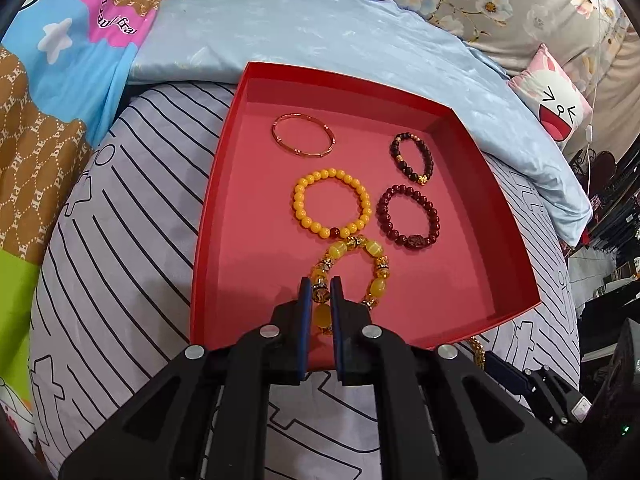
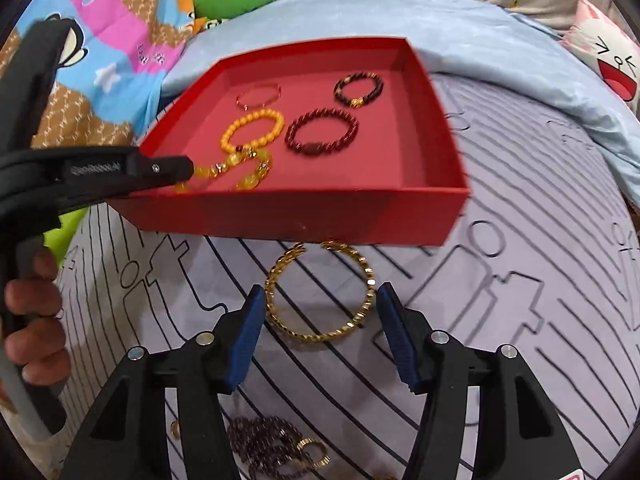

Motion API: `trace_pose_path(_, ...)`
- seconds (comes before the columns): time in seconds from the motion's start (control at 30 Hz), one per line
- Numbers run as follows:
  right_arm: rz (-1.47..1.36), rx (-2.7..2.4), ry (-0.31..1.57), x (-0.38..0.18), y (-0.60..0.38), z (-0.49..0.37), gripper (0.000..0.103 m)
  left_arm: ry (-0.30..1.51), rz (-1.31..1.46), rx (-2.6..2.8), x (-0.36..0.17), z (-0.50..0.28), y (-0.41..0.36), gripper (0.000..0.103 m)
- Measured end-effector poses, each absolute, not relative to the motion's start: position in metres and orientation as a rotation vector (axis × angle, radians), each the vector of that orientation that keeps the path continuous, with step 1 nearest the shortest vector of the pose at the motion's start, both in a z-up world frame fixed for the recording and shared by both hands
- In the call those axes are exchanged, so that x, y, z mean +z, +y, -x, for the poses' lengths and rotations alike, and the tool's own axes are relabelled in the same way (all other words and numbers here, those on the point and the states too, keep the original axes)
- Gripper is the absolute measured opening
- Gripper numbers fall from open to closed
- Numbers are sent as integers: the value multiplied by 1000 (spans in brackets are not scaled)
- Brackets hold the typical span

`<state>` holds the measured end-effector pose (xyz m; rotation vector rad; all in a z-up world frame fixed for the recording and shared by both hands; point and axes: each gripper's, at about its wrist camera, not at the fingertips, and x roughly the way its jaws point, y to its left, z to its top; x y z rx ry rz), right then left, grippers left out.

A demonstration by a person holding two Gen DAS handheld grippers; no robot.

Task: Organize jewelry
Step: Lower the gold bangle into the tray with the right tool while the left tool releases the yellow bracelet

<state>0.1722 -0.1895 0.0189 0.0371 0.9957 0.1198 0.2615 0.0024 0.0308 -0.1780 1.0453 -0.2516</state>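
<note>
Left wrist view: the left gripper (image 1: 320,288) was clamped on the amber bead bracelet (image 1: 352,270), holding it low inside the red tray (image 1: 496,216) at the near edge
Tray contents: a rose-gold bangle (image 1: 303,135), a yellow bead bracelet (image 1: 331,203), a dark red bead bracelet (image 1: 408,218) and a black bead bracelet (image 1: 412,157) lay flat, apart
Right wrist view: the right gripper (image 2: 320,300) stood open, empty, around the gold twisted bangle (image 2: 320,292) on the striped bedsheet (image 2: 520,300), just outside the tray
Bangle orientation: flat, its gap towards the tray; no clear long axis
Progress: four stored, one being placed; the gold bangle and a dark bead strand (image 2: 264,440) apparently remained
</note>
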Motion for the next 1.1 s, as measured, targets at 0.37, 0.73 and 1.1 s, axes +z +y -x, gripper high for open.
trace_pose_path(0.37, -32, 84, 945, 42, -202, -156, 57, 1035, 171, -227, 34, -254, 2, 9)
trace_pose_path(0.73, -116, 121, 849, 93, -210, -208, 57, 1042, 181, -211, 31, -258, 6, 9)
trace_pose_path(1.1, -83, 143, 951, 49, -184, -245, 57, 1037, 142, -199, 26, -268, 6, 9)
